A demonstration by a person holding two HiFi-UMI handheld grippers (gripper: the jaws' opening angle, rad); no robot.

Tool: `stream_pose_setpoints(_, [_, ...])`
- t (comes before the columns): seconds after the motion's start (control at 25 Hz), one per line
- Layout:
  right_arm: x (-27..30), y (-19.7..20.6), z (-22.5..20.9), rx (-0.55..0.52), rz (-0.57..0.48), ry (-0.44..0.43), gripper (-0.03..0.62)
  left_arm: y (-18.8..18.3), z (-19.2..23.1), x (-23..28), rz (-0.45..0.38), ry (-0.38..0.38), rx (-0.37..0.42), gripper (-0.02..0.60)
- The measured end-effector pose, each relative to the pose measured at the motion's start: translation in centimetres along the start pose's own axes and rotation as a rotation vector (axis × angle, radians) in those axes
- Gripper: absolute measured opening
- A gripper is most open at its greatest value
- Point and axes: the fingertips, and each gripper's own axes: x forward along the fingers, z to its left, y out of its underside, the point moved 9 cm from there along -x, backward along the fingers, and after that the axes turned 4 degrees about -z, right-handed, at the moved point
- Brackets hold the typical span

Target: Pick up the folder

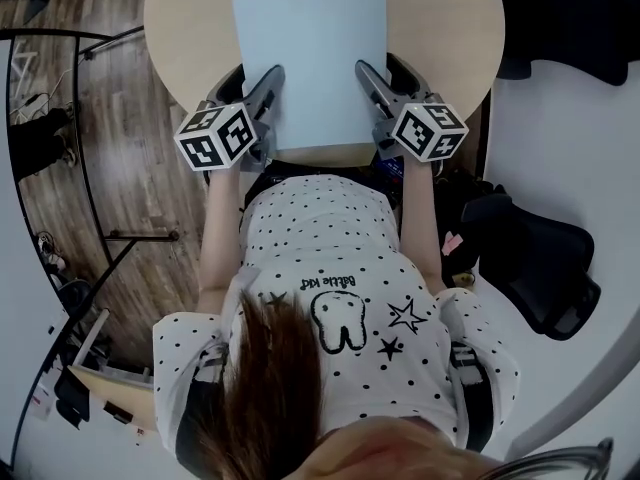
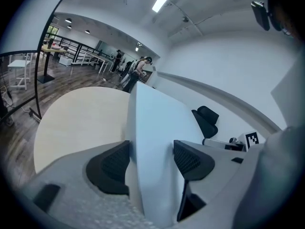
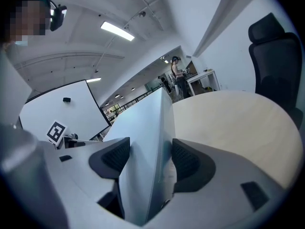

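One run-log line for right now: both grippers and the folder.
left gripper: shut on folder, near-left edge | right gripper: shut on folder, near-right edge | folder: flat over table, lift unclear

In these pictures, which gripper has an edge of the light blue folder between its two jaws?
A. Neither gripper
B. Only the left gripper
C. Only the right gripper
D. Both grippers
D: each gripper view shows the folder standing between that gripper's two dark pads, and the head view shows the left gripper and the right gripper at its two side edges.
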Motion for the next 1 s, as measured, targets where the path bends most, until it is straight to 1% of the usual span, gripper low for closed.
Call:
stream_pose_setpoints(0.24, [-1.2,-2.6,1.7,-0.065,-0.082,-0.004,0.275,-2.0,-1.5,-1.0,-0.077,0.041,0.027,0.288])
stream_pose_setpoints(0.4, [-1.9,-4.1,2.9,-0.084,-0.142,-0.008,0.275,-3.6,-2.4,-2.0,-0.13,0.057,0.049,0.288])
stream_pose_setpoints(0.72, [-3.9,-6.9,5.3,-0.133,-0.216,-0.036,0.272,-6.9,-5.2,-4.6,-0.245,0.069,0.134,0.288])
stream_pose_setpoints(1.0, [-4.7,-7.9,6.3,-0.149,-0.266,-0.056,0.27,-8.5,-6.5,-6.0,-0.322,0.082,0.17,0.287])
